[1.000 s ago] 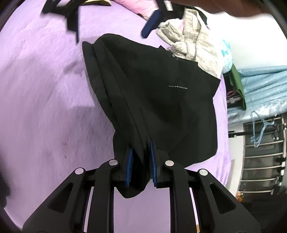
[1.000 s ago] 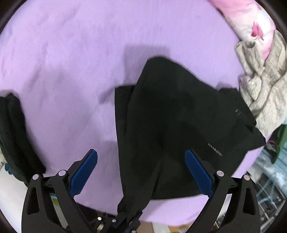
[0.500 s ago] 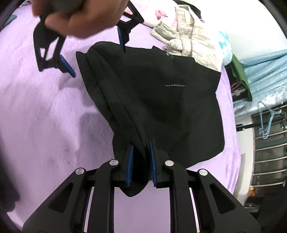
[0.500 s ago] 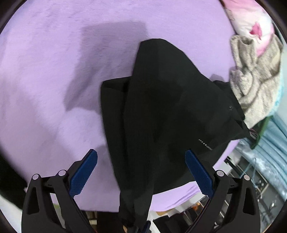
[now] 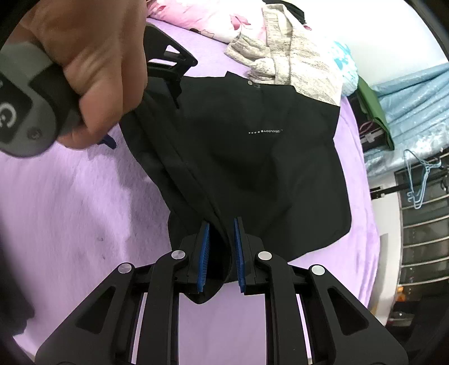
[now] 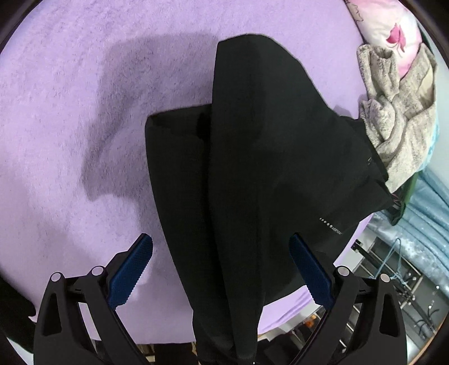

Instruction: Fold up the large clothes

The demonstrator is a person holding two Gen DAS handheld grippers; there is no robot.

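Observation:
A black garment point(image 5: 252, 157) with a small white logo lies on the purple blanket point(image 5: 70, 224), its left side folded into a long ridge. My left gripper point(image 5: 221, 252) is shut on the garment's near corner, cloth bunched between the blue pads. In the right wrist view the same garment point(image 6: 266, 168) runs up the middle. My right gripper point(image 6: 221, 269) is open, jaws wide on either side of the fold, above the cloth. In the left wrist view it shows at upper left in a hand, one blue pad point(image 5: 109, 142) by the garment's far edge.
A grey knit garment point(image 5: 289, 56) and a pink floral pillow point(image 5: 202, 16) lie at the blanket's far end. Blue cloth point(image 5: 415, 106), a rack and a hanger point(image 5: 418, 179) stand off the right edge. Another dark cloth point(image 6: 11, 308) lies at the lower left.
My right gripper has come closer to the garment's folded far edge, and its hand now fills the left wrist view's upper left. The left gripper keeps its hold.

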